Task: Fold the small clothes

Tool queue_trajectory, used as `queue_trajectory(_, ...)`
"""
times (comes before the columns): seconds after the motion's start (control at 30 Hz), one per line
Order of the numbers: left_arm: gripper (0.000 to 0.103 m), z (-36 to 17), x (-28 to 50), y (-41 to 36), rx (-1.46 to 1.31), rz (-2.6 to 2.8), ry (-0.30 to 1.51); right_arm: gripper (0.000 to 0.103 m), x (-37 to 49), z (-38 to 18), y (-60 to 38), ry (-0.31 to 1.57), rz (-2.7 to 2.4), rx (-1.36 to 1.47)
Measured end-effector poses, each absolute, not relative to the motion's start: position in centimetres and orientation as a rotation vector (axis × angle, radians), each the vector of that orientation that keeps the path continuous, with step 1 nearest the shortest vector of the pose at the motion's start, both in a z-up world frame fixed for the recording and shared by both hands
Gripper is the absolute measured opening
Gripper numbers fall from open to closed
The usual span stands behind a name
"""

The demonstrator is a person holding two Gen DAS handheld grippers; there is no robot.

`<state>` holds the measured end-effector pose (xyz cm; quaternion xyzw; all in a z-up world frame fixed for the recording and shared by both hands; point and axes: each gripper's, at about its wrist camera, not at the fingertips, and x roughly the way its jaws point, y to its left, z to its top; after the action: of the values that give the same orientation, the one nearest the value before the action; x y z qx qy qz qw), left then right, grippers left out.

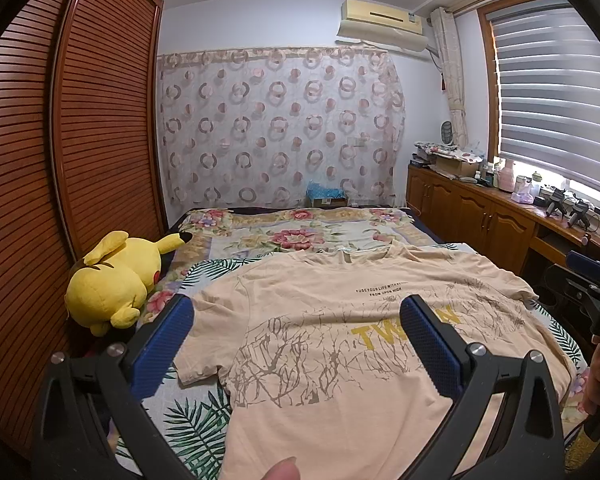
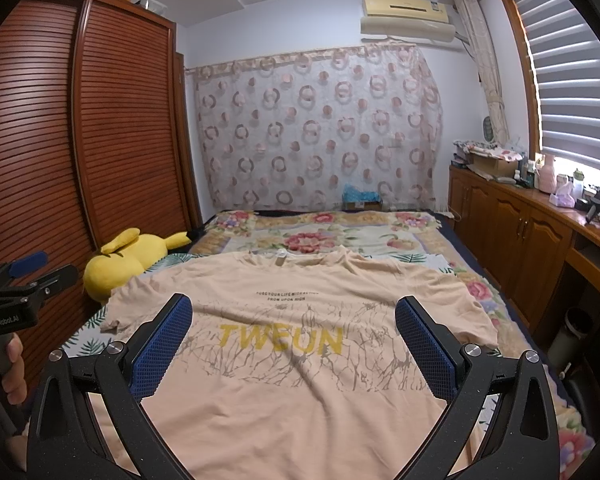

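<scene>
A beige T-shirt (image 1: 340, 344) with a yellow "TWEUN" print lies spread flat, front up, on the bed, collar towards the far end. It also shows in the right wrist view (image 2: 300, 380). My left gripper (image 1: 296, 320) is open and empty, held above the shirt's left half near the left sleeve. My right gripper (image 2: 294, 320) is open and empty, held above the shirt's middle. The right gripper also shows at the right edge of the left wrist view (image 1: 592, 292). The left gripper also shows at the left edge of the right wrist view (image 2: 24, 280).
A yellow Pikachu plush (image 1: 116, 280) lies at the bed's left edge beside the slatted wooden wardrobe (image 1: 60, 160). A floral blanket (image 1: 300, 232) covers the far bed. A wooden cabinet (image 1: 480, 216) with clutter runs along the right under the window.
</scene>
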<state>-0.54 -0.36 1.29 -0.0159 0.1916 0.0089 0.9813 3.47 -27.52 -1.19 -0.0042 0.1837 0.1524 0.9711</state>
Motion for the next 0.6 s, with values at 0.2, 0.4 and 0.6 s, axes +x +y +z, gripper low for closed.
queue_trajectory(0.2, 0.103, 1.1, -0.5, -0.2, -0.034, 0.017, 0.389, 0.103, 3.4, -1.6, -28.1, 0.374, 0.312, -0.010)
queue_trajectory(0.4, 0.103, 1.1, -0.3, 0.5, -0.038, 0.024, 0.424, 0.103, 4.7, -2.0, -27.7, 0.394, 0.339, 0.002)
queue_trajectory(0.6, 0.103, -1.0, 0.9, 2.4, -0.041, 0.053, 0.466, 0.103, 5.6, -2.9, -25.2, 0.410, 0.349, -0.015)
